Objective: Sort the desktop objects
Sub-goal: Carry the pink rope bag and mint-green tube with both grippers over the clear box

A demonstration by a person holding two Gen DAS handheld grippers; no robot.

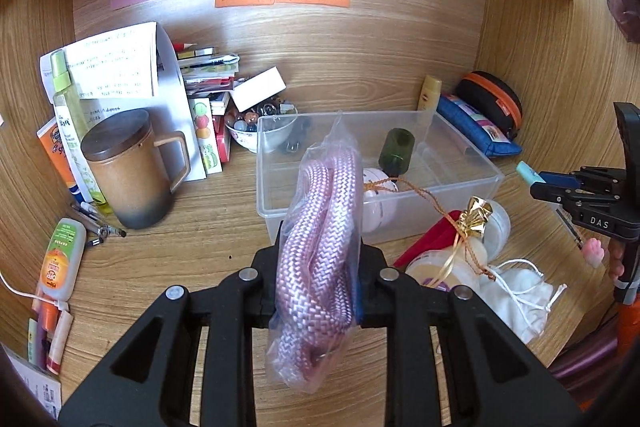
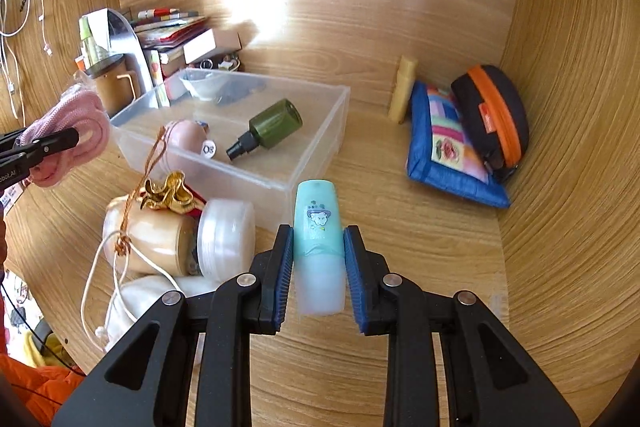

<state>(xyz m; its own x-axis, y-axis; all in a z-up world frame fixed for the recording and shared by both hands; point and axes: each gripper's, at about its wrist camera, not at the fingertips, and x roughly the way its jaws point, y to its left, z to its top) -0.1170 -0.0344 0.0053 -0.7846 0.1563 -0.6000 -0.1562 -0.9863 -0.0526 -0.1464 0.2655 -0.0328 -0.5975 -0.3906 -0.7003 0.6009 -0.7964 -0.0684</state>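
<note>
Left tool [image 1: 318, 267] is clamped on a bagged pink rope [image 1: 320, 227], right tool [image 2: 318, 267] is clamped on a teal tube [image 2: 318, 227]; both loads are off the bench [image 2: 420, 267], just short of the clear bin's [image 1: 460, 163] near wall. Likely step: carry each over the rim and drop it in. Bring them in one at a time, high enough to clear the wall, and release low so nothing bounces onto the green spray bottle [image 2: 272, 127] or the pink item already lying inside. The rope is braided and soft in a slick, loose plastic bag (expect it to sag and slide, so hold the squeeze until it's over the bin). The tube is smooth, rounded, semi-translucent at its lower end and pinched near mid-body between ribbed blue pads [image 2: 282, 275]; it could pivot if tilted. Watch the gold-ribboned jar [image 2: 160, 239], the white-lidded jar [image 2: 228, 239] and the drawstring pouch [image 1: 516, 295] crowding the bin's front edge; the orange cord trails over the rim.
</note>
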